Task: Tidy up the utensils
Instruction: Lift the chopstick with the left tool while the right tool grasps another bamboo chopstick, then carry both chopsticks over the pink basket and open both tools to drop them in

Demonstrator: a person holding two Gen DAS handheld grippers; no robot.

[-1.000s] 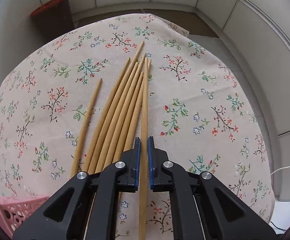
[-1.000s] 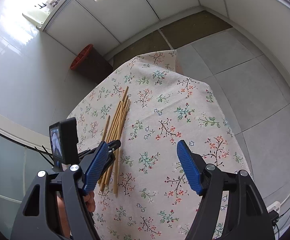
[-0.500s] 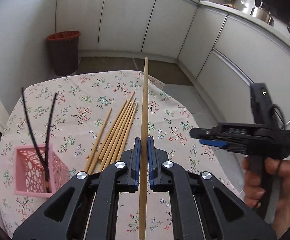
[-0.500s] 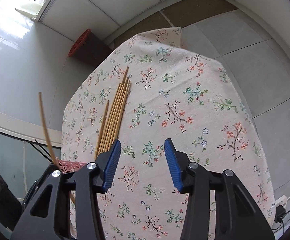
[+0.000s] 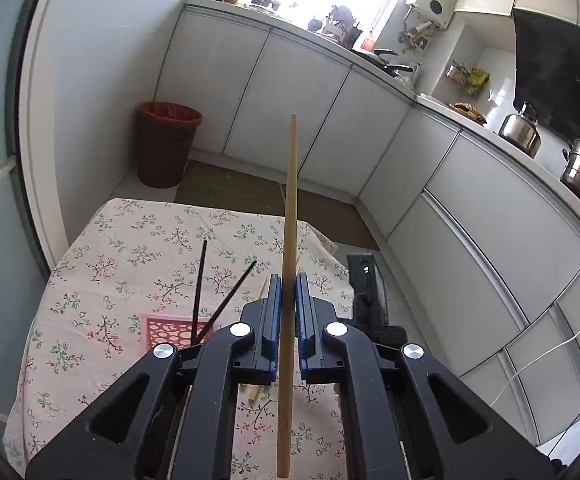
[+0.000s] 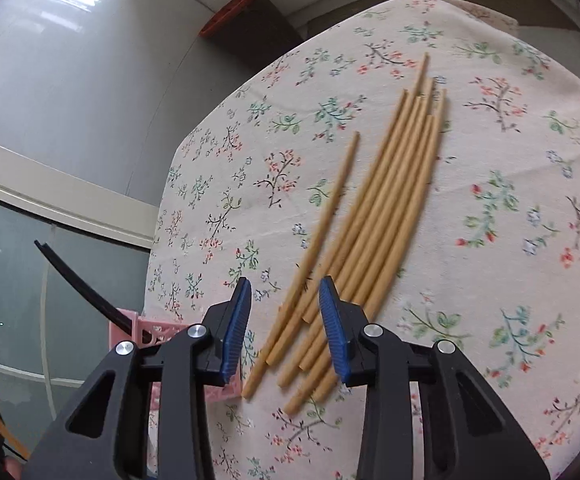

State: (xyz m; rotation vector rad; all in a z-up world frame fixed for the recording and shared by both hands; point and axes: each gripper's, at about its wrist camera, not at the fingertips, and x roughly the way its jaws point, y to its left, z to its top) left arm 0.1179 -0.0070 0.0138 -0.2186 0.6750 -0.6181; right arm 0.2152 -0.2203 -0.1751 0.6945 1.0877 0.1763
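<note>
My left gripper (image 5: 286, 294) is shut on a wooden chopstick (image 5: 290, 216) and holds it high above the table, pointing up and away. A pink basket (image 5: 166, 330) below holds two black chopsticks (image 5: 200, 280). In the right wrist view, several wooden chopsticks (image 6: 386, 208) lie side by side on the floral tablecloth (image 6: 510, 200). My right gripper (image 6: 286, 304) is open just above their near ends, its fingers either side of the leftmost ones. The pink basket (image 6: 146, 330) shows at its left with a black chopstick (image 6: 78, 276) sticking out.
A brown waste bin (image 5: 168, 142) stands on the floor beyond the table. White cabinets (image 5: 410, 168) run along the far wall and right side. The right gripper's body (image 5: 364, 292) shows behind my left fingers. The table edge drops off at left and far end.
My left gripper lifted the wooden chopstick off the pile and tilted it upward. My right gripper narrowed and came down over the near ends of the chopsticks on the cloth.
</note>
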